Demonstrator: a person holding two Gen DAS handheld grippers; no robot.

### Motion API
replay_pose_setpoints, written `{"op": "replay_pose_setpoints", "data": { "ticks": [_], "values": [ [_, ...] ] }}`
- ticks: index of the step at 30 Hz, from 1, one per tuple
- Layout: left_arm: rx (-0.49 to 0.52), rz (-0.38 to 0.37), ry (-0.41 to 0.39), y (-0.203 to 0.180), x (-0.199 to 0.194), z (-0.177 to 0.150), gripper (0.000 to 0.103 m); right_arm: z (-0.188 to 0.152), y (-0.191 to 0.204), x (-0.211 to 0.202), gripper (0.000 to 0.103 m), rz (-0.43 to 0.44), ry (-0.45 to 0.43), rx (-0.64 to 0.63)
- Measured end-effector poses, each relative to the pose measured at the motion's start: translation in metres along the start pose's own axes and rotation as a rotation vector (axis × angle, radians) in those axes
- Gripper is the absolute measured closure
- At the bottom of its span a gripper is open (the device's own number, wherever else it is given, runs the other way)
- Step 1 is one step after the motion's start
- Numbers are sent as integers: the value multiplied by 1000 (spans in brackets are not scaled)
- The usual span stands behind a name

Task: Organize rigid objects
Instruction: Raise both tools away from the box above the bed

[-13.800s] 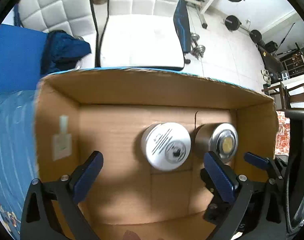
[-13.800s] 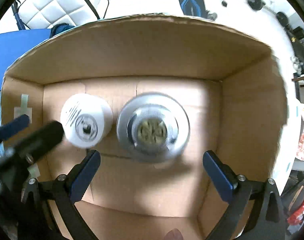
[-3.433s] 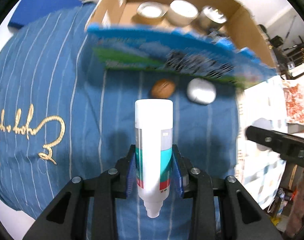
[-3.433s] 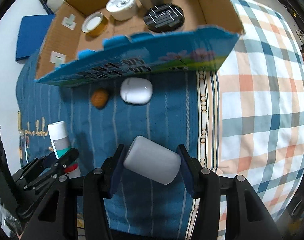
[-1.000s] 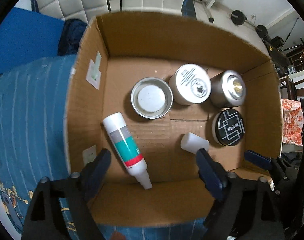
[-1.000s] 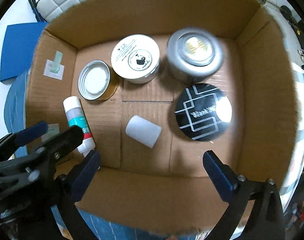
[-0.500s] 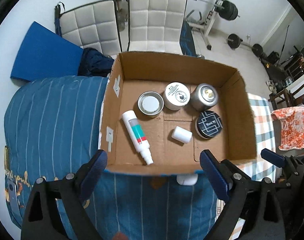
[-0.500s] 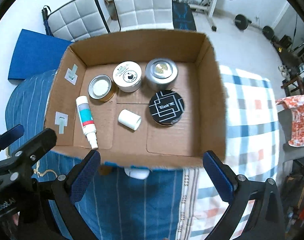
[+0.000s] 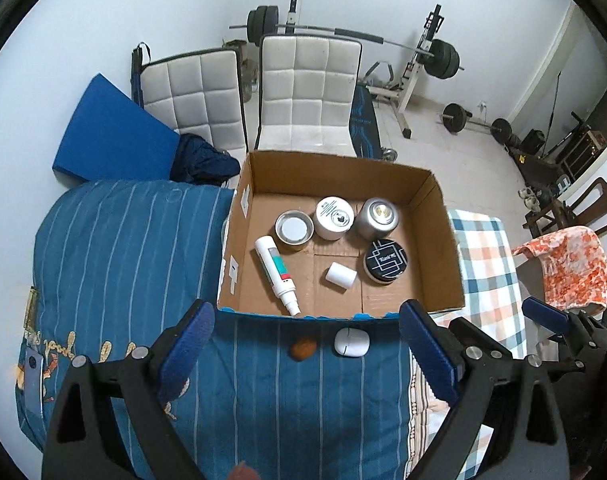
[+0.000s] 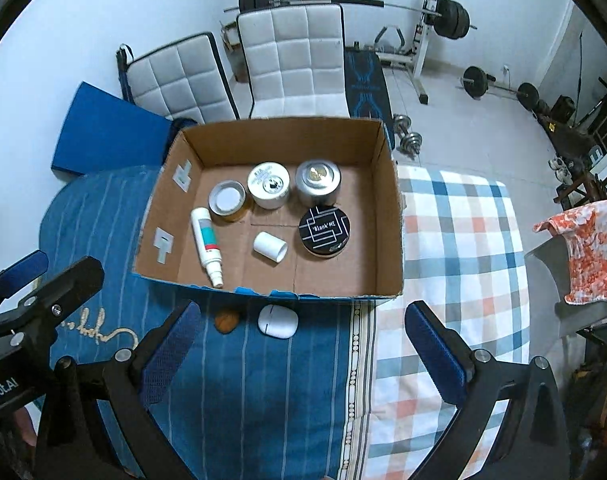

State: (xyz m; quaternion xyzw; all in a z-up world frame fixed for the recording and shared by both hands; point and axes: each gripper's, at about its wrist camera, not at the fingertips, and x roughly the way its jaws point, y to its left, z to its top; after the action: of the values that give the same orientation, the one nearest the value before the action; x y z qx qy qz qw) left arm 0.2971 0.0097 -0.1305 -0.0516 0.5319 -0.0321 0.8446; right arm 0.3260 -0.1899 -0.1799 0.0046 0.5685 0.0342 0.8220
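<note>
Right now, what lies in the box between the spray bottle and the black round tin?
A small white cylinder on its side, between the spray bottle and the black round tin, touching neither. Clearest in the right wrist view.

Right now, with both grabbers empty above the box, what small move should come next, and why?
Probably lower the right hand-held gripper, jaws wide open, toward the white case. It and the small brown object lie on the blue cloth just outside the cardboard box, while six other items already sit inside.
</note>
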Motion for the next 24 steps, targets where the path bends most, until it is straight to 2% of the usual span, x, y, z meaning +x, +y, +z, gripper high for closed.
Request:
{"op": "replay_pose_setpoints", "data": {
  "ticks": [7, 14, 17, 20, 22, 24],
  "values": [
    [2, -1, -44, -5, -25, -1, 8, -4, -1, -28, 0, 13, -48, -5],
    [-4, 2, -41, -7, -25, -5, 8, -7, -9, -26, 0, 36, -28, 19],
    [-16, 21, -19, -5, -11, -9, 8, -11, -22, -9, 0, 43, -2, 51],
    [-29, 78, 7, 1, 16, -20, 8, -22, -37, 28, 0, 71, 72, 92],
    [-34, 118, 67, 7, 46, -32, 8, -31, -41, 59, 0, 77, 121, 102],
    [-50, 126, 143, 14, 77, -46, 8, -42, -39, 95, 0, 94, 182, 109]
  ]
}}
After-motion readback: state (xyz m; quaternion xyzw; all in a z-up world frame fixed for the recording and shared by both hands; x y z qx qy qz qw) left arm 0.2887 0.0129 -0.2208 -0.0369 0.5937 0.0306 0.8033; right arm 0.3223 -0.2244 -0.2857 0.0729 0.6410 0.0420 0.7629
